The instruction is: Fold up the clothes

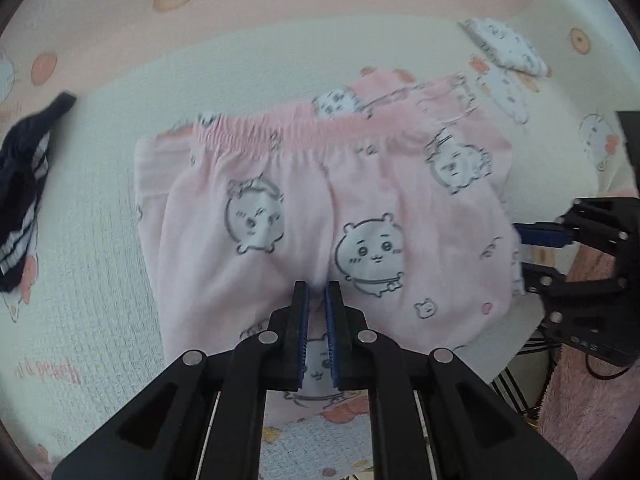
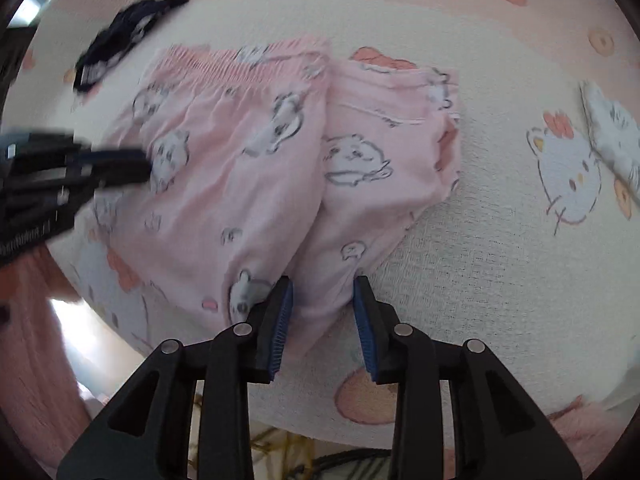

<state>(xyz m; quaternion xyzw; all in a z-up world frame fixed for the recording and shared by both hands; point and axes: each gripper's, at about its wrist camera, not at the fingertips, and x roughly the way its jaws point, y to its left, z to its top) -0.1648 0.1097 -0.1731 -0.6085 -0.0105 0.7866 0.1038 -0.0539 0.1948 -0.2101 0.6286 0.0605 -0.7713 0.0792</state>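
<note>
Left wrist view: a pair of pink pyjama shorts (image 1: 332,208) printed with cartoon animals lies across the middle of the frame on a cream and pink bedspread (image 1: 100,240). The elastic waistband (image 1: 280,128) runs across the upper middle. At the bottom centre, the left gripper (image 1: 316,296) hangs over the lower edge of the shorts with its jaws nearly together; a thin ridge of pink cloth sits in the narrow gap, though whether the pads really pinch it is hard to tell. A dark striped garment (image 1: 24,184) lies at the left edge. A small folded white cloth (image 1: 504,46) rests at the upper right. The right gripper (image 1: 524,252) enters from the right edge, beside the shorts' side.

Right wrist view: the shorts (image 2: 256,152) fill the centre, blurred by motion, already doubled with one half lapping the other. At the bottom centre, the right gripper (image 2: 322,292) stands partly open around a hanging corner of pink cloth; its pads do not appear to press it. The left gripper (image 2: 120,164) is a dark smear at the left.

The step in hand seems to be finishing a fold. The next move likely calls for flattening the bundle and freeing both grippers. The bed's near edge is cut off.
</note>
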